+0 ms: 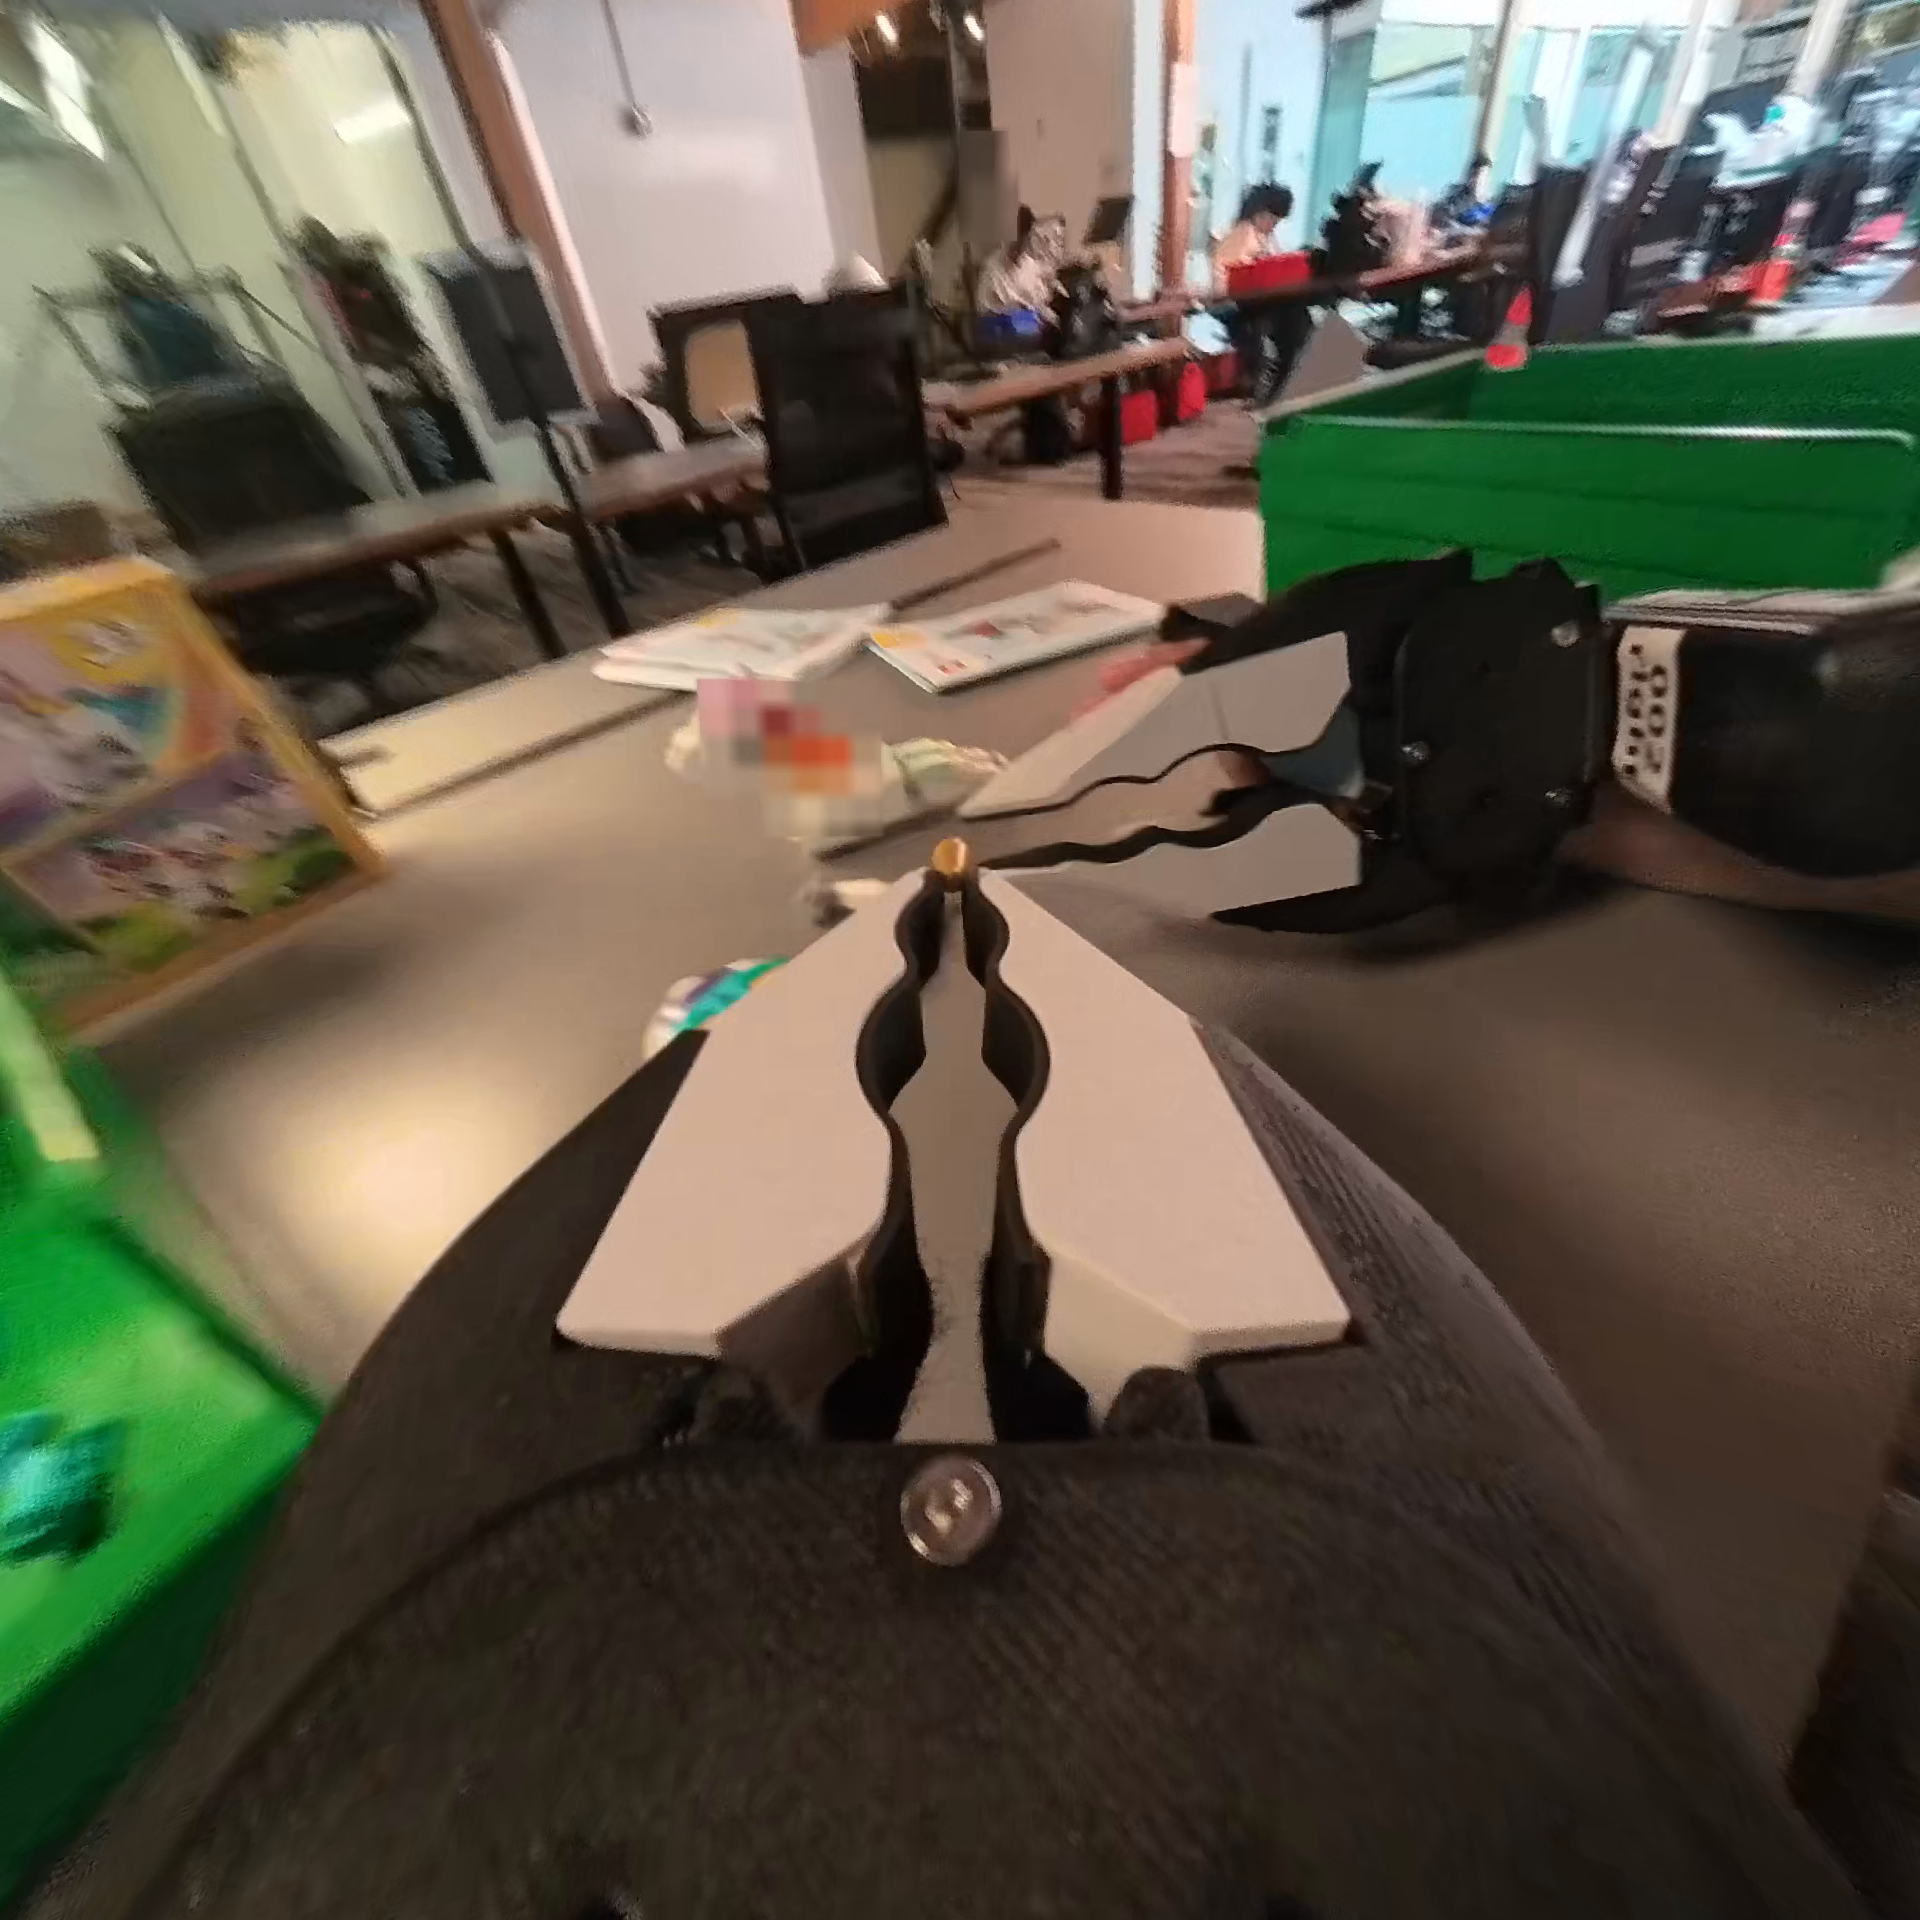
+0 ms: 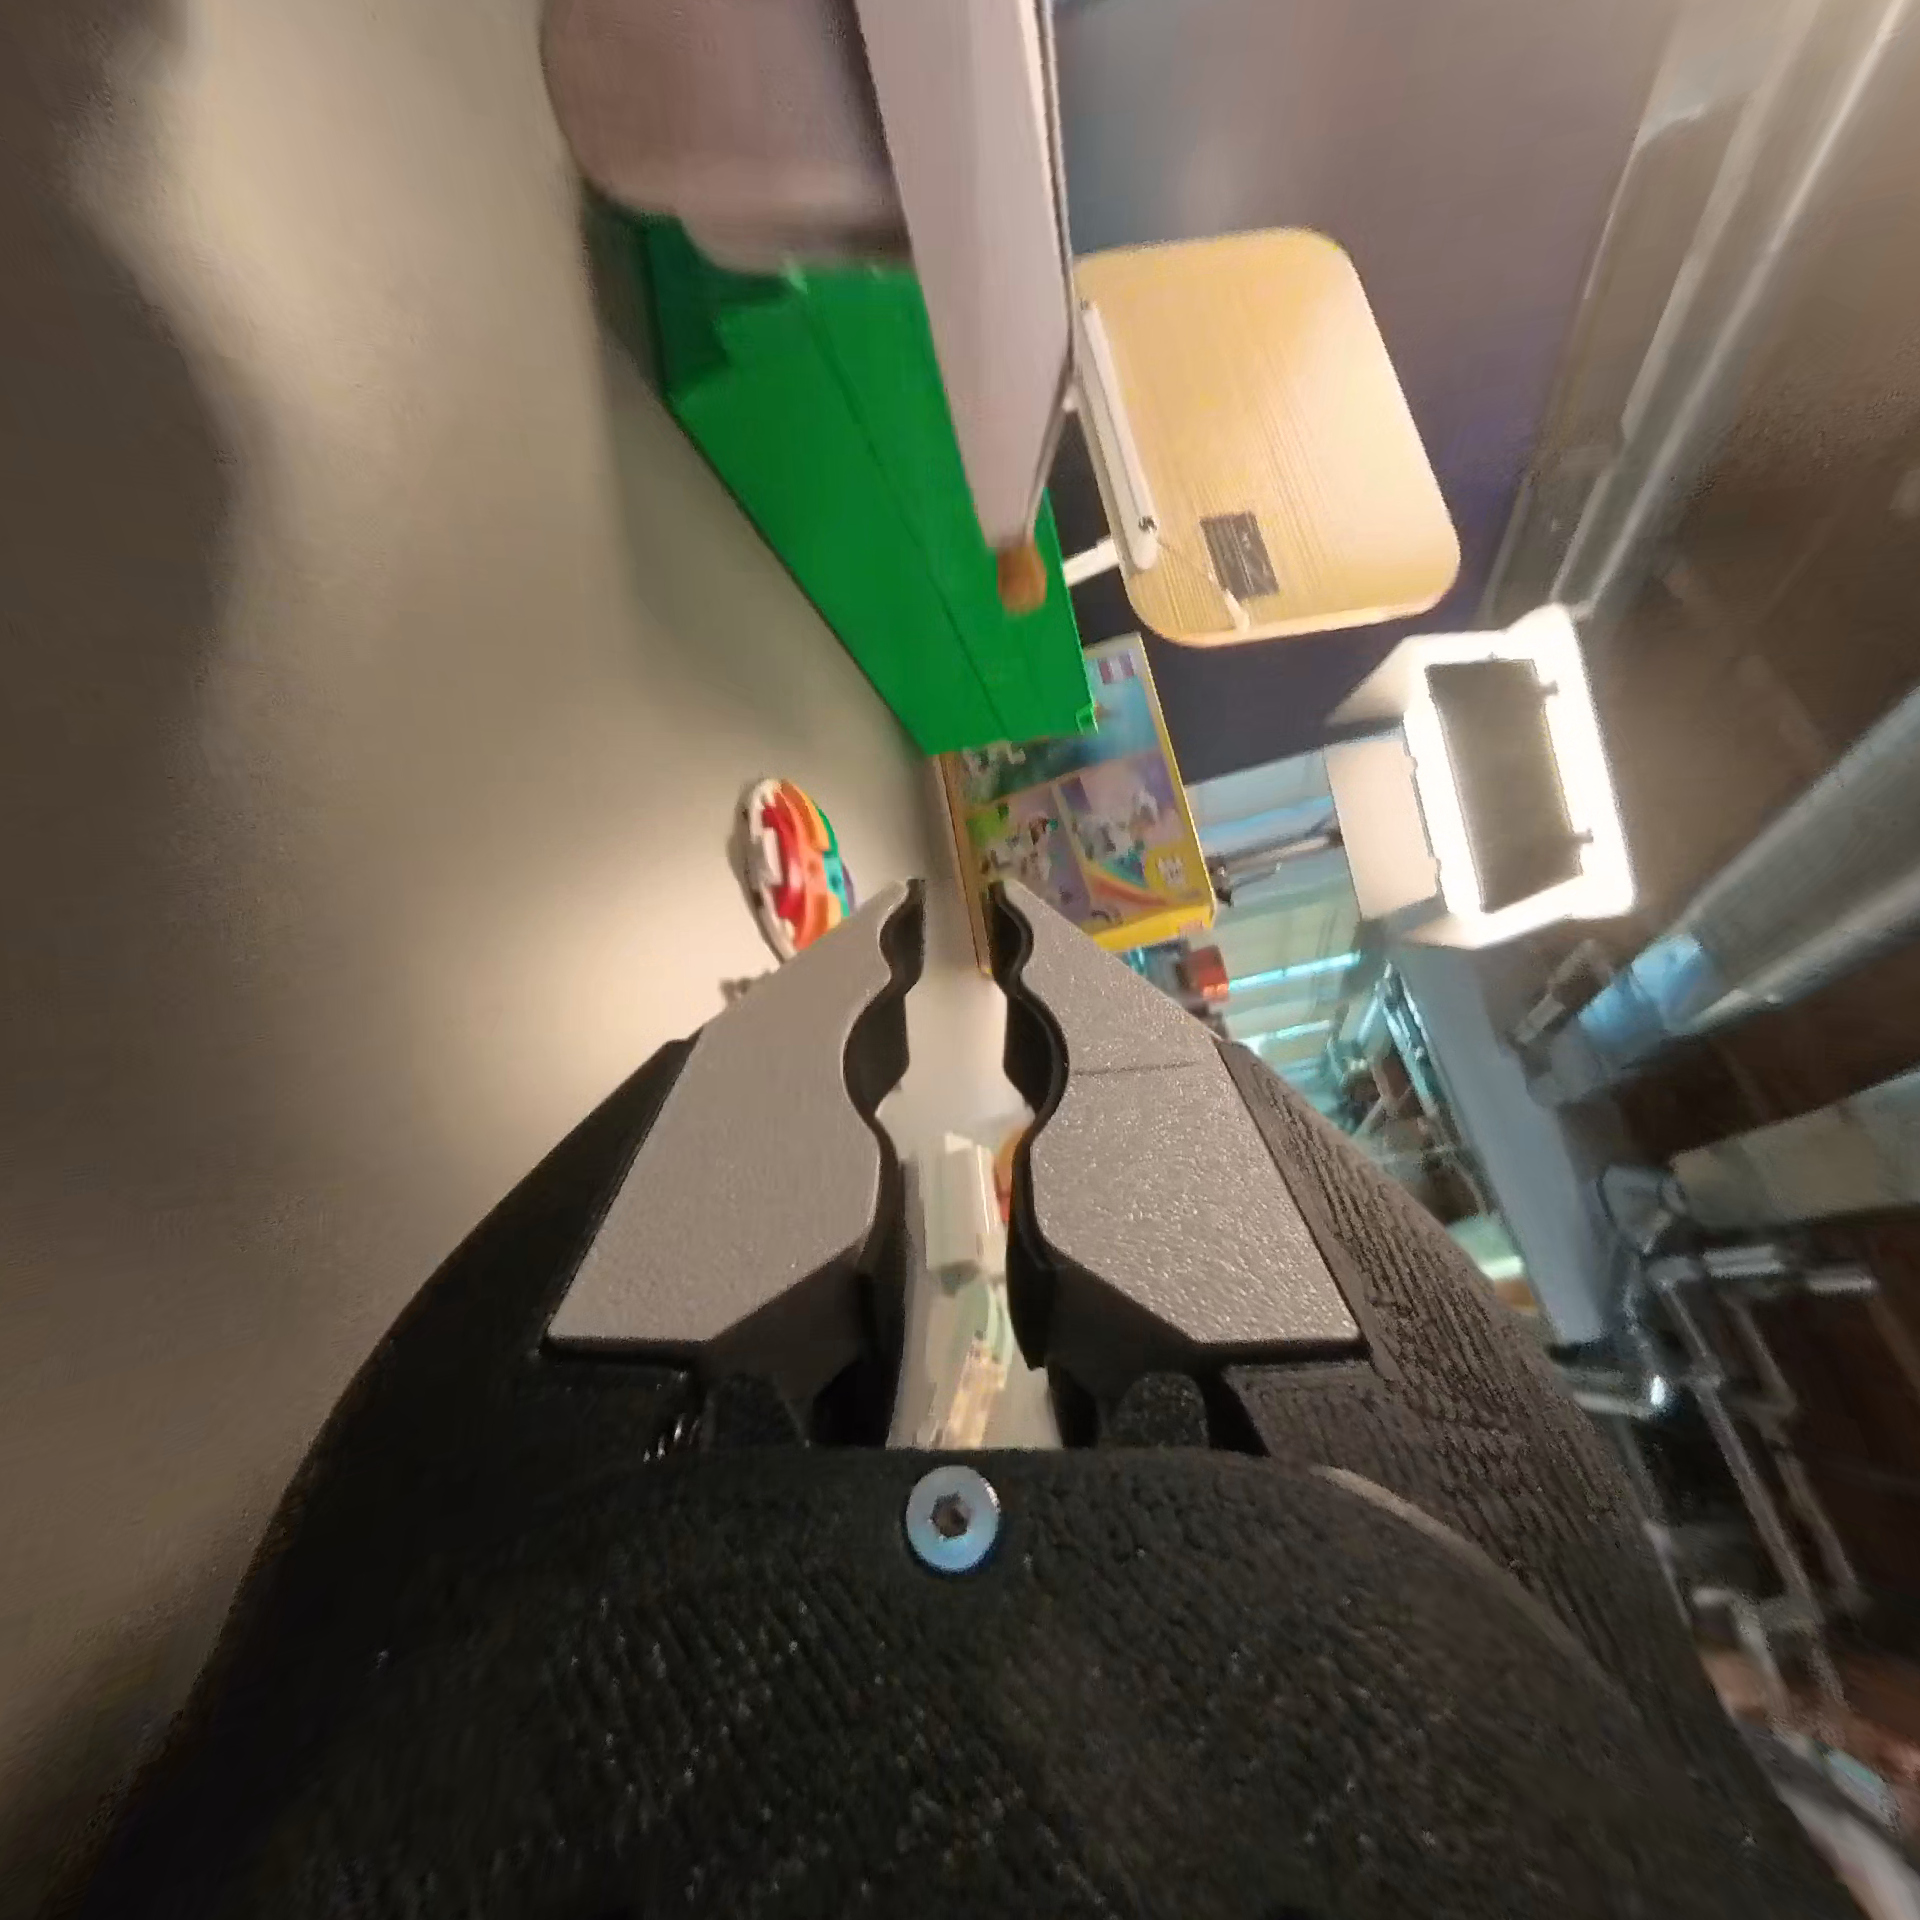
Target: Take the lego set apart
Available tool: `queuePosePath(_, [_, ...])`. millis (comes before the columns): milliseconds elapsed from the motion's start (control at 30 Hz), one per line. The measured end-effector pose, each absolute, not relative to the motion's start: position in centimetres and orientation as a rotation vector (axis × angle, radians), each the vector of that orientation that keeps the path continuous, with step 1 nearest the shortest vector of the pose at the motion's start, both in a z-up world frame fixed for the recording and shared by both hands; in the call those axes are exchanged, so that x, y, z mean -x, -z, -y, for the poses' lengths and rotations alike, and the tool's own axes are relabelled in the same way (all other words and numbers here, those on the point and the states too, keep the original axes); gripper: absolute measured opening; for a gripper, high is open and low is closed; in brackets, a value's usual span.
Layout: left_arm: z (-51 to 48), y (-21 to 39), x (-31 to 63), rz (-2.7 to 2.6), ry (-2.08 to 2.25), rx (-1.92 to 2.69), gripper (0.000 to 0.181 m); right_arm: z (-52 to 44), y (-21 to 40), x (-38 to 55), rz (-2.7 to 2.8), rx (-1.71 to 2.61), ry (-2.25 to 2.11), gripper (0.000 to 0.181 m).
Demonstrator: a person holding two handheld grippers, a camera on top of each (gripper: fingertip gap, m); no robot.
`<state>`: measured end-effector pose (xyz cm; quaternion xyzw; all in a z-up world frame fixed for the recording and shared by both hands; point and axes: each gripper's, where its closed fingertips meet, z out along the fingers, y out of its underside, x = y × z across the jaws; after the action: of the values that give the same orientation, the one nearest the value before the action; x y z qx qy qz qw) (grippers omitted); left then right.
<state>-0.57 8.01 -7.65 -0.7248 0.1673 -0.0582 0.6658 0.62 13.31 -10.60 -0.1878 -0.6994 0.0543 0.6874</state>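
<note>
My left gripper point(image 1: 948, 883) is shut on a small gold stud point(image 1: 948, 855) pinched at its fingertips, above the grey table point(image 1: 1455, 1143). The lego build point(image 1: 800, 748), white, pink, red and pale green, is just beyond it. My right gripper point(image 1: 997, 831) comes in from the right, rolled on its side, with one finger over the build and one under. In the right wrist view the right gripper point(image 2: 958, 899) stands narrowly apart, and pale build pieces point(image 2: 961, 1247) fill the gap between its pads. The left finger point(image 2: 977, 312) and stud point(image 2: 1021, 577) show at the top.
A green bin point(image 1: 1558, 488) stands behind the right gripper and another point(image 1: 104, 1455) at the near left. A lego box point(image 1: 156, 769) stands at the left. Booklets point(image 1: 935, 634) lie behind the build. A round multicoloured lego piece point(image 2: 795, 878) lies on the table near the left gripper.
</note>
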Motion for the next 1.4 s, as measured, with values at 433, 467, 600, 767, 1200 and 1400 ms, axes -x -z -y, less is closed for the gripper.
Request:
queuePosePath(433, [-7.6,9.2,23.8,-0.094,-0.059,2.458,0.003,-16.7,9.6,-1.0,1.445,0.603,-0.164,0.008])
queuePosePath(467, [-7.7,10.8,24.5,-0.087,-0.018,2.568,0.003,-16.8,9.5,-1.0,1.438,0.610,-0.166,0.007])
queuePosePath(600, [-7.6,14.9,26.3,-0.012,0.098,2.869,0.003,-17.3,9.1,-1.4,1.412,0.638,-0.182,0.007])
queuePosePath(767, [-8.9,16.5,26.3,0.083,0.248,2.937,0.003,-17.3,9.3,-1.2,1.417,0.645,-0.188,0.007])
queuePosePath(1200, [-11.0,4.8,21.1,-0.023,-0.101,2.216,0.045,-18.2,9.1,-1.4,1.387,0.698,-0.206,0.007])
queuePosePath(1400, [-10.8,7.1,3.8,-0.653,0.106,2.005,0.035,-19.5,8.9,-1.7,1.341,0.780,-0.243,0.007])
